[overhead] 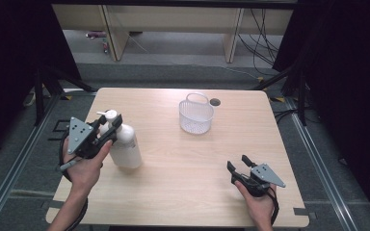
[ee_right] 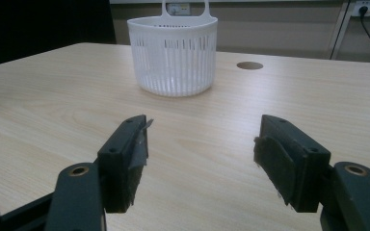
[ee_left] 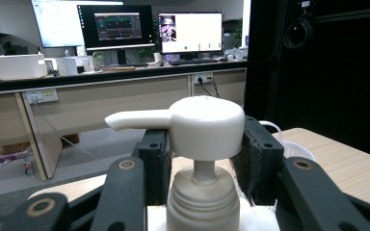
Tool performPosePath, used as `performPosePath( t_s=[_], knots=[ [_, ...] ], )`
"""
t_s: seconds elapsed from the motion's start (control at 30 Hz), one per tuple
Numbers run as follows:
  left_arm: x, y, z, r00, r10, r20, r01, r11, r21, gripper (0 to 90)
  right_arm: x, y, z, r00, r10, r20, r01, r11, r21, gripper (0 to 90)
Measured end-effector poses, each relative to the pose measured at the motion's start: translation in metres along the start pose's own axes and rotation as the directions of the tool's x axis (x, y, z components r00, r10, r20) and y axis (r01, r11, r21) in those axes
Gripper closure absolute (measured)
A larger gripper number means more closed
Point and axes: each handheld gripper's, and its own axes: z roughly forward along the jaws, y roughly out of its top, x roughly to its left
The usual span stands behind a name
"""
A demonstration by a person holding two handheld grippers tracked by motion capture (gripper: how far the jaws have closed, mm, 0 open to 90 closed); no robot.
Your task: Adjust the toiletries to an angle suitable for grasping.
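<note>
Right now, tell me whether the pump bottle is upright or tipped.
Upright. The pump bottle stands on its base on the table, pump head up, with the left gripper clamped around its neck.

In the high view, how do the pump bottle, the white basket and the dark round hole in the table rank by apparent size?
1. Pump bottle, tallest and partly covered by the left gripper.
2. White basket, somewhat smaller, though it stands farther from the camera, so this order is unsure.
3. Round hole, clearly smallest.
</note>
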Motion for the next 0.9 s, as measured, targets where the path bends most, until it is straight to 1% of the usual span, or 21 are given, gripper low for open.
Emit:
performPosePath(
  t_s=[0.03,0.07,0.3,0.33,0.43,0.6,0.63,0.7,0.73,0.8,0.83,0.9],
  knots=[
    [-0.001,0.000,0.000,1.0000,0.002,-0.002,-0.002,1.0000,0.005,59.4,0.000,0.000,0.000,1.0000,0.000,0.000,0.000,1.000,0.000,35.9],
    [-0.001,0.001,0.000,1.0000,0.004,-0.003,-0.004,1.0000,0.005,59.4,0.001,0.000,0.000,0.9999,0.016,-0.005,-0.016,1.000,0.003,35.9],
    [-0.007,0.005,0.004,1.0000,-0.001,-0.003,0.001,1.0000,-0.007,59.4,0.001,0.000,0.000,0.9998,0.019,-0.007,-0.019,1.000,0.004,35.9],
    [-0.008,0.005,0.005,1.0000,-0.001,0.000,0.001,0.9999,-0.011,59.4,0.000,0.000,0.000,1.0000,-0.005,0.003,0.005,1.000,-0.003,35.9],
    [-0.011,0.007,0.008,1.0000,0.004,0.006,-0.004,0.9999,-0.010,59.4,0.000,0.000,0.000,1.0000,-0.005,0.004,0.005,1.000,-0.003,35.9],
    [-0.014,0.009,0.013,0.9999,-0.002,0.014,0.003,0.9998,-0.018,59.4,0.000,0.000,0.000,0.9999,-0.009,0.006,0.009,1.000,0.001,35.9],
    [-0.015,0.009,0.014,0.9999,-0.001,0.015,0.001,0.9998,-0.019,59.4,0.000,0.000,-0.001,1.0000,-0.001,0.004,0.001,1.000,0.004,35.9],
    [-0.016,0.011,0.016,0.9998,-0.003,0.018,0.003,0.9997,-0.023,59.4,0.000,0.000,-0.001,1.0000,-0.001,0.007,0.001,1.000,0.008,35.9],
    [-0.017,0.011,0.017,0.9998,0.000,0.019,0.001,0.9997,-0.024,59.4,0.000,0.000,0.000,1.0000,-0.007,0.006,0.007,1.000,0.001,35.9],
    [-0.019,0.013,0.020,0.9997,-0.002,0.023,0.002,0.9996,-0.029,59.4,0.000,0.000,0.000,1.0000,-0.005,0.004,0.005,1.000,-0.002,35.9],
    [-0.020,0.014,0.021,0.9997,0.003,0.026,-0.002,0.9996,-0.029,59.4,0.001,0.000,0.000,0.9998,0.017,-0.006,-0.017,1.000,0.001,35.9],
    [-0.022,0.015,0.023,0.9995,0.003,0.032,-0.002,0.9995,-0.033,59.4,0.001,0.000,0.000,0.9999,0.014,-0.002,-0.014,1.000,0.004,35.9]
  ],
)
